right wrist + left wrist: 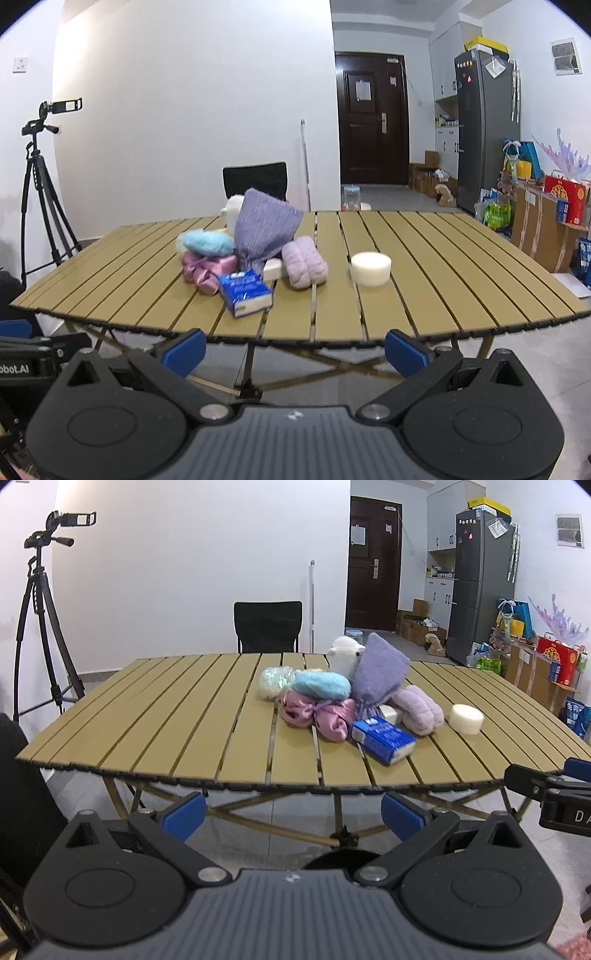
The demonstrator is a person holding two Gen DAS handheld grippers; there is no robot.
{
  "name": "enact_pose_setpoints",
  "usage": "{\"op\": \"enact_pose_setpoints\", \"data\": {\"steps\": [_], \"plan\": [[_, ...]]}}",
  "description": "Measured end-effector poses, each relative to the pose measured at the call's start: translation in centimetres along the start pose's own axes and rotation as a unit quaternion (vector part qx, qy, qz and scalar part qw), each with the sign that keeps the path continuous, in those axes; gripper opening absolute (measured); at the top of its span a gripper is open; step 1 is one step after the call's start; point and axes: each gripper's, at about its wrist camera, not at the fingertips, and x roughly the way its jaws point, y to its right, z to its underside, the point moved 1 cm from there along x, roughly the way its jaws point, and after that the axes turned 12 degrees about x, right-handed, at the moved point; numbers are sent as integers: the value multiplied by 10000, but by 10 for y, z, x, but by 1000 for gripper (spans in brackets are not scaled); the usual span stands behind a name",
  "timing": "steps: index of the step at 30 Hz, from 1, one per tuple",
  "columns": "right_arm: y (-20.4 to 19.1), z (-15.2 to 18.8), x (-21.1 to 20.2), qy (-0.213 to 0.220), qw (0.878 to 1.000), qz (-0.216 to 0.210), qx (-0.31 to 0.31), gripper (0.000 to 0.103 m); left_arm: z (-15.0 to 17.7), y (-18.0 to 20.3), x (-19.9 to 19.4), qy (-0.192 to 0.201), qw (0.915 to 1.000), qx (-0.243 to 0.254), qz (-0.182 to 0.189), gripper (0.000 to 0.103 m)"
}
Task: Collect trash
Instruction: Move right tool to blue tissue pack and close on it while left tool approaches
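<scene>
Here, both tools are held short of the near edge of the tabletop [192,716], with nothing between their blue pads: the left hand-held gripper [293,814] is spread wide, and the right hand-held gripper [295,349] is likewise spread wide and empty. What counts as trash cannot be told for certain, but the blue tissue pack [245,291], lying nearest in the heap at the middle of the tabletop, is judged the likeliest piece, with the white round block [370,268] lying apart to its right. The pack is expected to be light and soft, with a slippery wrapper, so it is best pinched across its short sides, which are open to the near edge. The round block looks light and firmer, and is free all round. Behind the pack, and touching it or nearly so, a pink satin bundle [316,714], a light-blue fluffy pad [321,685], a purple drawstring pouch [380,672], a lilac plush roll [304,264] and a white plush toy [345,653] are crowded together and could be dragged along. A black chair [267,626] stands beyond the far edge.
</scene>
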Motion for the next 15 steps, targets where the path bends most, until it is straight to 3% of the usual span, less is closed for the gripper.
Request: {"op": "enact_pose_setpoints", "data": {"steps": [15], "plan": [[-9, -19, 78, 834, 9962, -61, -246, 103, -33, -6, 55, 208, 9990, -331, -230, 103]]}}
